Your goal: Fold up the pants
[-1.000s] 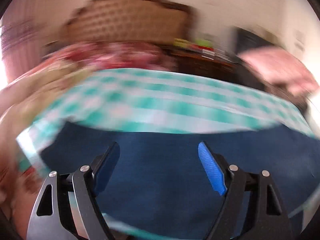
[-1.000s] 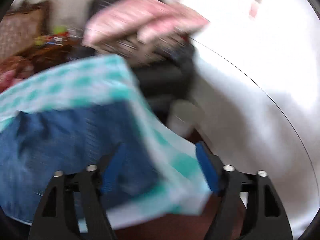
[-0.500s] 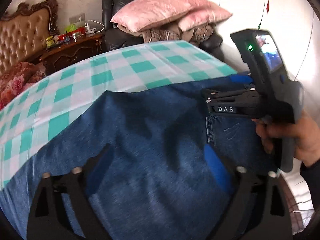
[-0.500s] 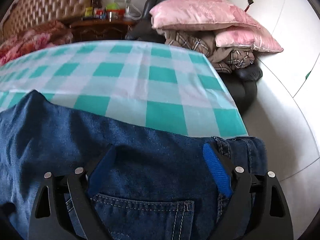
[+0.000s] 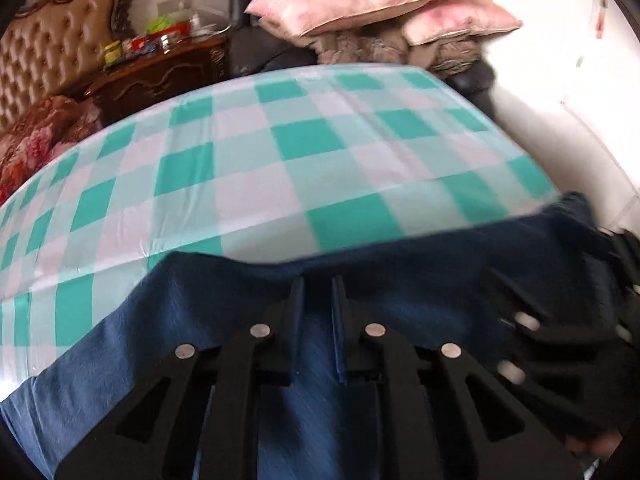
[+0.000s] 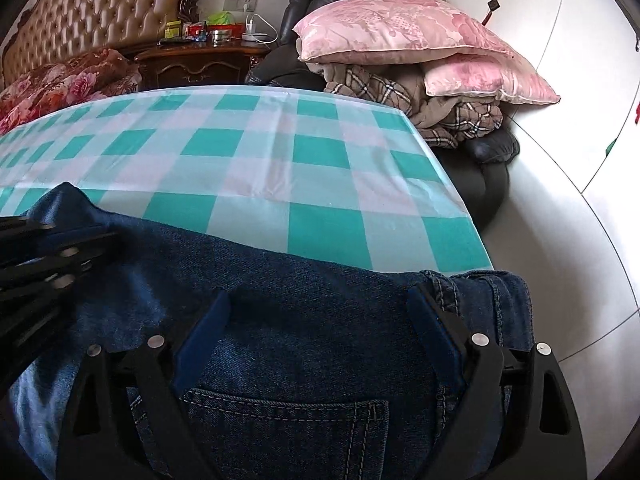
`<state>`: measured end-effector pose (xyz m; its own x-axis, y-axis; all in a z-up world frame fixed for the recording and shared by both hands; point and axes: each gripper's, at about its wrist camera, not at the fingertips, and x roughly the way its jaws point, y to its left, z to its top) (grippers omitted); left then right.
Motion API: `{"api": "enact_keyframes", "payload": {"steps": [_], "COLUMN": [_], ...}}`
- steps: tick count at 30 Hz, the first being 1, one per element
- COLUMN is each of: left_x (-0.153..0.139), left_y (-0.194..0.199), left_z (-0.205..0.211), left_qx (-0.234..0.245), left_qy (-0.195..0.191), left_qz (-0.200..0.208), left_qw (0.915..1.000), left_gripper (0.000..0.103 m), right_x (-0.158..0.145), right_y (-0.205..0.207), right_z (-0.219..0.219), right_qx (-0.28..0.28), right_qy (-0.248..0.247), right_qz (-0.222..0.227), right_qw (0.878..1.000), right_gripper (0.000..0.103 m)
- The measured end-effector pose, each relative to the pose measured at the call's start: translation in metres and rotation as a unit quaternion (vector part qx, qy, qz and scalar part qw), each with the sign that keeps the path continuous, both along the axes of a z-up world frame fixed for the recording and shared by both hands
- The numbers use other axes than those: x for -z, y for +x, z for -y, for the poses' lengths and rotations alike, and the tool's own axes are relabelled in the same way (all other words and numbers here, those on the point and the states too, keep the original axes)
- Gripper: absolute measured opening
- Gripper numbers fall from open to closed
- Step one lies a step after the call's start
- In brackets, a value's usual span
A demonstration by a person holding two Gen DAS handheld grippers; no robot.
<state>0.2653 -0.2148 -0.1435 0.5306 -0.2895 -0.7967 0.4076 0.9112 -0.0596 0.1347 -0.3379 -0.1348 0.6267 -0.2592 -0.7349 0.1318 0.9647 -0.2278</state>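
Note:
Dark blue jeans (image 6: 320, 340) lie across the near side of a table under a teal and white checked cloth (image 6: 260, 160). My right gripper (image 6: 319, 296) is open, its blue pads spread over the seat just above a back pocket (image 6: 280, 420), beside the waistband (image 6: 480, 292). My left gripper (image 5: 318, 292) is at the far edge of the jeans (image 5: 420, 272), jaws closing to a narrow gap on a ridge of denim. In the right wrist view the left gripper (image 6: 60, 240) sits at the left, where the fabric peaks. The right gripper (image 5: 560, 340) shows blurred at the left wrist view's right edge.
Behind the table a dark armchair holds pink pillows (image 6: 400, 32) and a plaid blanket (image 6: 400, 92). A cluttered wooden nightstand (image 6: 200, 60), a tufted headboard (image 6: 100, 4) and floral bedding (image 6: 60, 80) stand at the back left. A white wall runs along the right.
My left gripper swept across the jeans to their far edge and its jaws went from wide to nearly together. The right gripper dropped onto the seat, then held still and open.

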Motion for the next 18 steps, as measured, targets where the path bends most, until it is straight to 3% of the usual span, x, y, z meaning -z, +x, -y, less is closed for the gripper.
{"api": "enact_keyframes", "payload": {"steps": [5, 6, 8, 9, 13, 16, 17, 18], "left_x": [-0.013, -0.023, -0.033, -0.033, -0.017, 0.001, 0.003, 0.003], "left_y": [0.010, 0.003, -0.017, -0.027, -0.055, -0.055, -0.053, -0.047], "left_z": [-0.012, -0.022, -0.049, -0.065, -0.149, -0.194, -0.206, -0.219], "left_qx": [-0.016, -0.022, -0.044, -0.061, -0.160, -0.197, -0.207, -0.220], "left_qy": [-0.034, -0.048, -0.068, -0.070, -0.078, -0.053, -0.055, -0.065], "left_qz": [0.010, 0.025, 0.039, 0.041, 0.018, -0.009, -0.010, -0.009], "left_qw": [0.9993, 0.9983, 0.9960, 0.9948, 0.9839, 0.9789, 0.9767, 0.9733], "left_gripper": [0.014, 0.016, 0.032, 0.033, 0.029, 0.027, 0.018, 0.019], "right_x": [0.000, 0.000, 0.000, 0.000, 0.000, 0.000, 0.000, 0.001], "right_y": [0.000, 0.000, 0.000, 0.000, 0.000, 0.000, 0.000, 0.000], "right_z": [0.000, 0.000, 0.000, -0.001, -0.001, -0.001, -0.001, -0.001], "right_qx": [0.000, 0.000, 0.000, 0.000, 0.001, 0.001, 0.001, 0.001], "right_qy": [0.001, 0.001, 0.002, 0.002, 0.000, 0.000, -0.001, -0.002], "right_qz": [0.000, 0.000, 0.000, 0.000, -0.001, -0.001, -0.001, -0.002], "right_qw": [1.000, 1.000, 1.000, 1.000, 1.000, 1.000, 1.000, 1.000], "right_gripper": [0.085, 0.085, 0.085, 0.085, 0.085, 0.085, 0.085, 0.085]}}
